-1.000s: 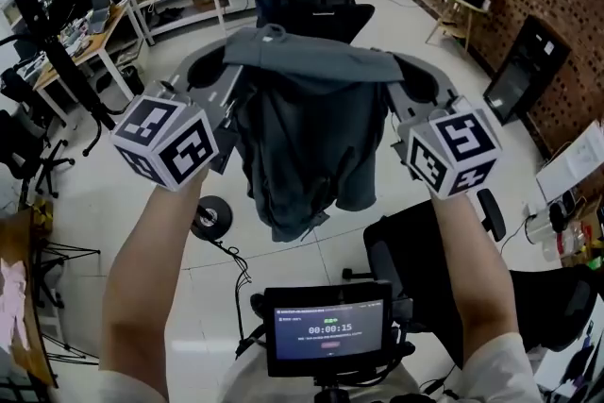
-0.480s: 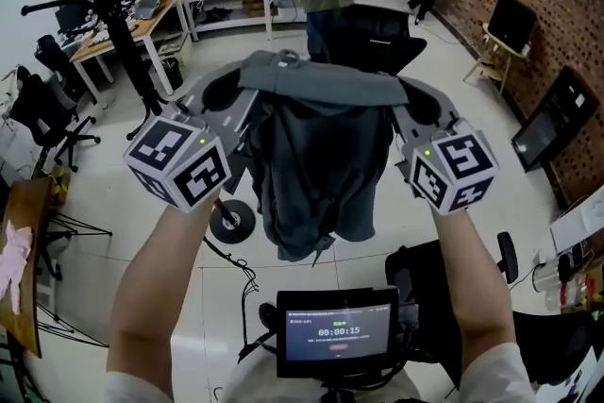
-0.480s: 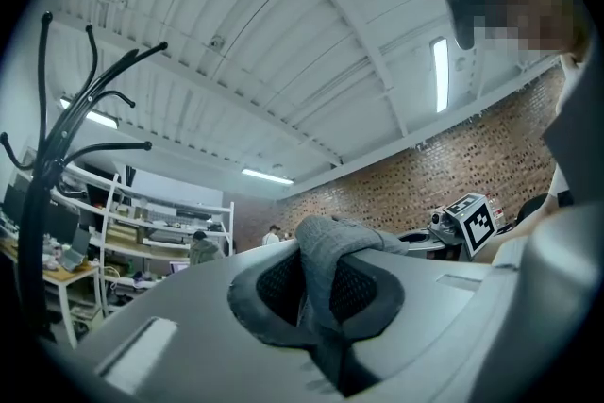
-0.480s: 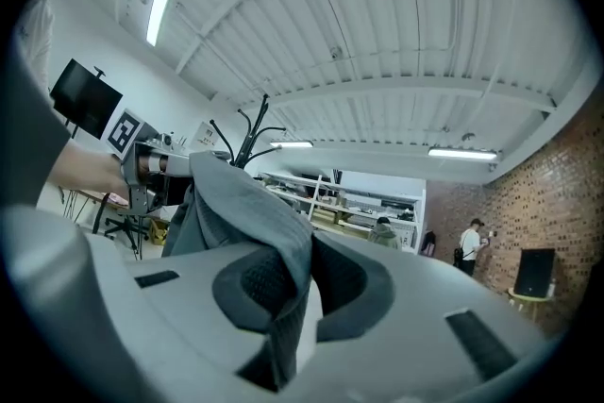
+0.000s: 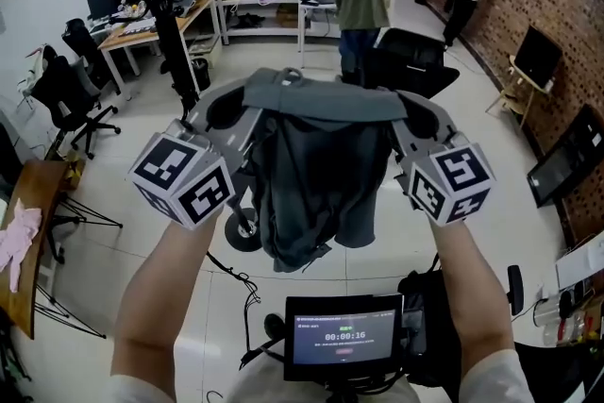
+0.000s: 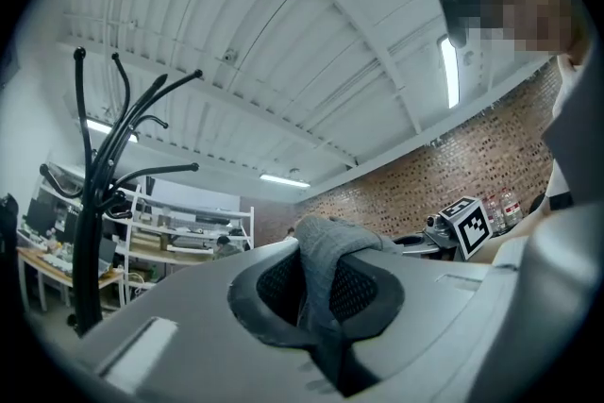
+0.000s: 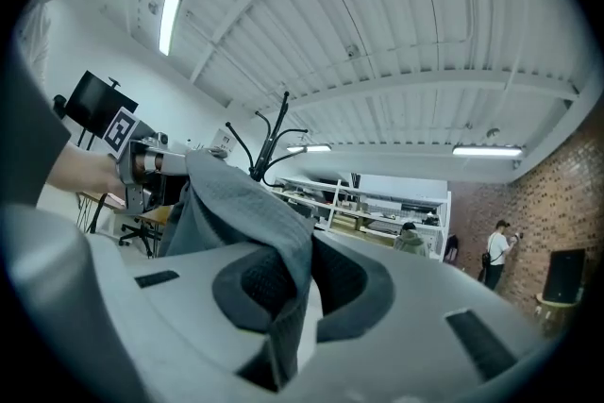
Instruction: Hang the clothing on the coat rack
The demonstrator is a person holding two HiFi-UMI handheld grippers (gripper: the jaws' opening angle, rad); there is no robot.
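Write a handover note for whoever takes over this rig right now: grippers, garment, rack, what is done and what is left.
Grippers: the left gripper is shut on the top edge of the grey garment; the right gripper is shut on the same edge, at the other end.
Things: the grey garment hangs in the air between the two grippers. The black coat rack stands ahead to the left, apart from it.
Done: garment lifted.
Left: carry it to the coat rack, hook it over an arm, release.
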